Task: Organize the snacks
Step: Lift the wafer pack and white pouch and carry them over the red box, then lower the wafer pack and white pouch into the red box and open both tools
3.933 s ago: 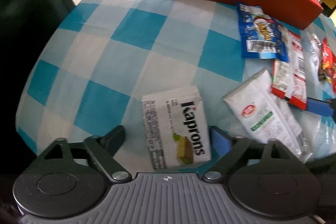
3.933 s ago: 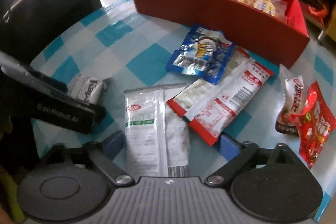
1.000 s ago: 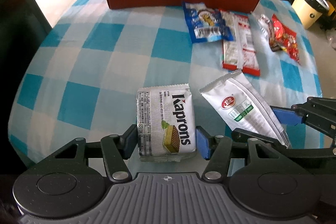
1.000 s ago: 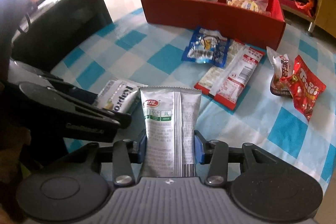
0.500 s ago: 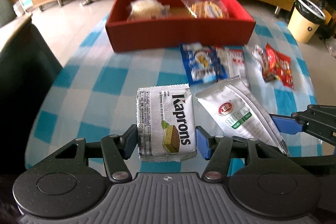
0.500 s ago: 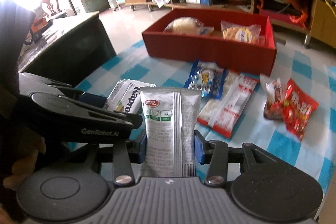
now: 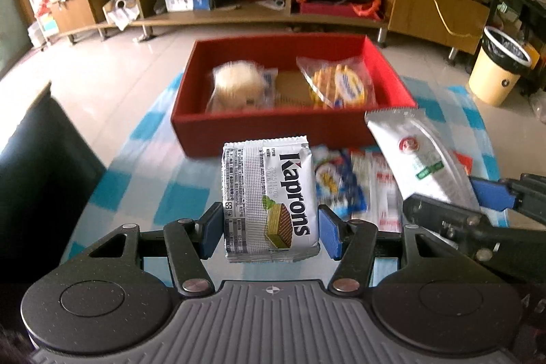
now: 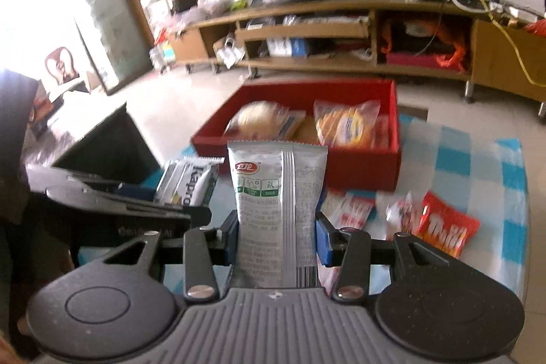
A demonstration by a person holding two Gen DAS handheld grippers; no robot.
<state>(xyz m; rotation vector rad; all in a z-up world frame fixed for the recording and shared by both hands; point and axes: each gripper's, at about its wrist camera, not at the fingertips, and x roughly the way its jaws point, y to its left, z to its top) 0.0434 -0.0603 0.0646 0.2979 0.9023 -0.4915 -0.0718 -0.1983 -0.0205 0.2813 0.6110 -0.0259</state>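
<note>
My left gripper (image 7: 269,232) is shut on a white Kaprons wafer pack (image 7: 269,197) and holds it in the air over the checked table, short of the red box (image 7: 266,128). My right gripper (image 8: 277,243) is shut on a long silver snack pouch (image 8: 278,207), also lifted, to the right of the left gripper. The pouch also shows in the left wrist view (image 7: 419,159), and the Kaprons pack in the right wrist view (image 8: 191,181). The red box (image 8: 361,166) holds a bun pack (image 7: 239,84) and a waffle pack (image 7: 338,81).
On the blue-checked tablecloth (image 7: 143,179) in front of the box lie a blue snack bag (image 7: 336,186), a red-and-white pack (image 7: 382,190) and red bags (image 8: 443,227). A dark chair (image 7: 37,166) stands at the left. A bin (image 7: 498,70) and shelving stand beyond.
Both grippers closed on their packs, lifted them off the table and tilted up and forward. The red box now sits straight ahead and the room shows behind it.
</note>
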